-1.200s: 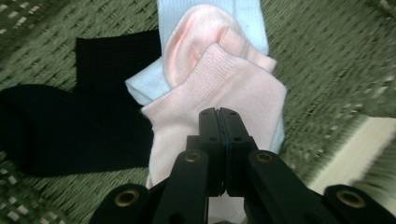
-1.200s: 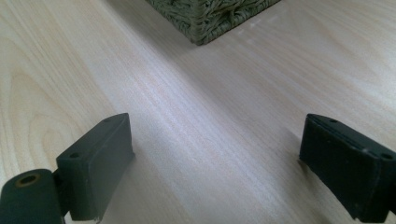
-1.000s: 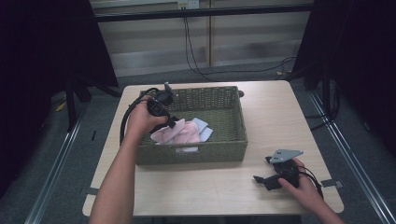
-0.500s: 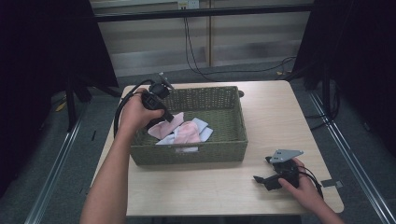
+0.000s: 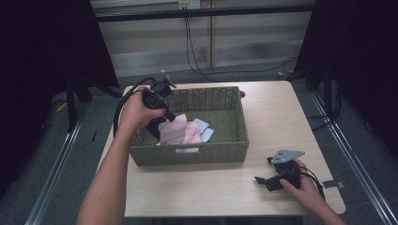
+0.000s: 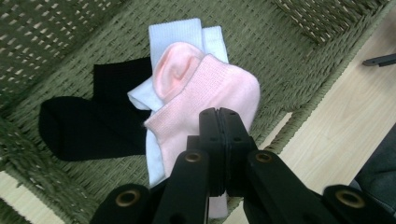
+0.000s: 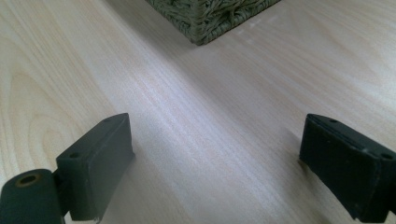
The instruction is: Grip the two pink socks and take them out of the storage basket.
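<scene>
Left gripper (image 6: 218,122): jaws clamped on the pink ribbed-knit sock (image 6: 205,100), held above the green woven wicker basket (image 5: 225,105).
Right gripper (image 7: 215,163): jaws wide apart, nothing between them, over the pale wooden table (image 7: 196,107).
Risk, grip: only the sock's edge appears pinched; it may slip free.
Risk, snag: the white sock (image 6: 187,35) underneath could drag along, or the hanging fabric could catch the basket rim.
</scene>
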{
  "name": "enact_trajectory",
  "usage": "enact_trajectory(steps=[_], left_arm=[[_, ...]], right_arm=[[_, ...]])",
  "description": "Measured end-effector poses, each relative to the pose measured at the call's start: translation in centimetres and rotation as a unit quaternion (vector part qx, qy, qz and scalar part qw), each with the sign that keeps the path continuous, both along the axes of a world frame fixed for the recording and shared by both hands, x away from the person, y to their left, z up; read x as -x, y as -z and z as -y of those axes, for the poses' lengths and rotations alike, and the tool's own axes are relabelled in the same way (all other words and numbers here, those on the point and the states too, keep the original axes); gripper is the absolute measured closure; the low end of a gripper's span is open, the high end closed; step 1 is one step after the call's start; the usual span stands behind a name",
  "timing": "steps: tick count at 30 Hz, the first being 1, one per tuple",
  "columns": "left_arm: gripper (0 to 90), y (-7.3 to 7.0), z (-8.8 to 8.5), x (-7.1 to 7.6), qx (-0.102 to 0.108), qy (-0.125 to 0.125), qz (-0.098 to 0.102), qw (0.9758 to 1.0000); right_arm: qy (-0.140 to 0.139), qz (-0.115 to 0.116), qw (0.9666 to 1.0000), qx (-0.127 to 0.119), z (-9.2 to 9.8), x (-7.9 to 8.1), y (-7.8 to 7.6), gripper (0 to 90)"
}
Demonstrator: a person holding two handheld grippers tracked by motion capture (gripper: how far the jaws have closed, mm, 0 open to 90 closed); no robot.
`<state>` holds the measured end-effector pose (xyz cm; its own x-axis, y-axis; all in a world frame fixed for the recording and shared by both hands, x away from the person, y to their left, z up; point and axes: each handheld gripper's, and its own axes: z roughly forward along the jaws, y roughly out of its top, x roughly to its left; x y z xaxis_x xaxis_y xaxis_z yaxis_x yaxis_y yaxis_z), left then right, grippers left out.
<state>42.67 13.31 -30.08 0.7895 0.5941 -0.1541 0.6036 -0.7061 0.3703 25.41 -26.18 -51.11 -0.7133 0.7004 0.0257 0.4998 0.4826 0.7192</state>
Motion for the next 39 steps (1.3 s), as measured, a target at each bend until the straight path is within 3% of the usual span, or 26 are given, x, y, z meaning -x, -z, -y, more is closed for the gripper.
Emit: enact_trajectory(steps=[12, 20, 26, 39], left_arm=[[89.2, -3.4, -0.3, 0.3, 0.015, -0.001, -0.003, 0.9999], [89.2, -5.1, -0.2, 1.4, 0.024, 0.005, -0.008, 0.9997], [89.1, -6.2, 0.4, 2.6, 0.026, 0.025, -0.007, 0.9993], [89.1, -6.6, 1.0, 5.0, 0.051, 0.052, -0.013, 0.9973]], right_arm=[[-0.001, 0.001, 1.0000, 0.000, 0.0, 0.0, 0.0, 8.8], [-0.001, 0.000, 1.0000, 0.001, 0.0, 0.0, 0.0, 8.8], [-0.001, -0.001, 1.0000, 0.001, 0.0, 0.0, 0.0, 8.8], [0.000, 0.000, 1.0000, 0.001, 0.0, 0.0, 0.0, 8.8]])
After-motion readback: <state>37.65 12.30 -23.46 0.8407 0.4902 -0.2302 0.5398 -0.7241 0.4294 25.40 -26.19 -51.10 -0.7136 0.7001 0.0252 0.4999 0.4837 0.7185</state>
